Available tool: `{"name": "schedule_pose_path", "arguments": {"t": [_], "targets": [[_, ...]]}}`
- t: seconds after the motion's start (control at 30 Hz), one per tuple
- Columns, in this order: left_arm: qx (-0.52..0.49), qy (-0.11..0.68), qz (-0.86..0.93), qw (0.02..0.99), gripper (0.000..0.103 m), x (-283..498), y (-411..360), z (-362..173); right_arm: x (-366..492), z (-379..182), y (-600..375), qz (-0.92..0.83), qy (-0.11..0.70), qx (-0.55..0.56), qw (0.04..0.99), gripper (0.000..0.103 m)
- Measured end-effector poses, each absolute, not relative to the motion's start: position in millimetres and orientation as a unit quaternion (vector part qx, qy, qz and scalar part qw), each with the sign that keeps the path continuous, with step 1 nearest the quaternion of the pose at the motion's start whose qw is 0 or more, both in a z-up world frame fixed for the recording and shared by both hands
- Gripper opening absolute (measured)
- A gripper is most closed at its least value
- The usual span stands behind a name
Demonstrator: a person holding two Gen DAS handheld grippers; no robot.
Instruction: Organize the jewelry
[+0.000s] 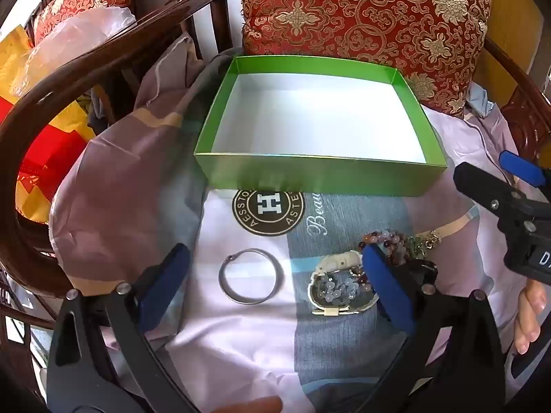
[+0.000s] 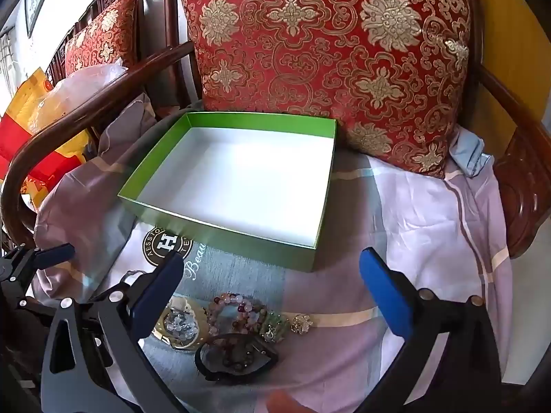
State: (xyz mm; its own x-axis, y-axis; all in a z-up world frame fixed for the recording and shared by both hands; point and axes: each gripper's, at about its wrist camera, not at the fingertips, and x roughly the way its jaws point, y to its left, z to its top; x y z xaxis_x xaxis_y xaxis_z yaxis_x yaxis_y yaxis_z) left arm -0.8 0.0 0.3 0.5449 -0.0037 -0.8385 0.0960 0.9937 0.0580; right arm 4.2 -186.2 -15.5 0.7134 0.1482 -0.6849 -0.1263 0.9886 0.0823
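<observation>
Jewelry (image 2: 237,323) lies under both wide-jawed grippers, left (image 1: 275,282), right (image 2: 272,292).

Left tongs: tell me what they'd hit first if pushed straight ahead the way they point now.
Probably the silver ring, lying flat on the cloth between the open left tongs. Beyond it stands the near wall of the green box. Depth is hard to judge through the fisheye.

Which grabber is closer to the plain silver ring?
Left. The left gripper straddles the silver ring, open around it. The right gripper hovers over the bead bracelets, off to the ring's right.
</observation>
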Motion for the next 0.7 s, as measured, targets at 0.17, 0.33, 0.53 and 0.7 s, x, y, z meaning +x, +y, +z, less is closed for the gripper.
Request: {"name": "schedule_pose_path", "arguments": {"t": [0.17, 0.33, 0.53, 0.7], "targets": [[0.051, 0.475, -0.031, 0.878, 0.101, -2.8, -0.4, -0.7, 3.1, -20.4, -182.4, 0.085, 0.372, 0.013, 0.924, 0.102], [0.05, 0.476, -0.034, 0.877, 0.101, -6.2, 1.1, -2.2, 1.9, -21.3, -182.1, 0.087, 0.374, 0.014, 0.923, 0.102], [0.049, 0.479, -0.034, 0.876, 0.101, -2.6, -1.3, -0.9, 0.4, -20.8, -182.8, 0.09, 0.374, 0.015, 0.923, 0.102], [0.05, 0.479, -0.035, 0.876, 0.101, -3.6, -3.5, -2.3, 0.3, -19.7, -183.2, 0.093, 0.375, 0.016, 0.922, 0.102]]}}
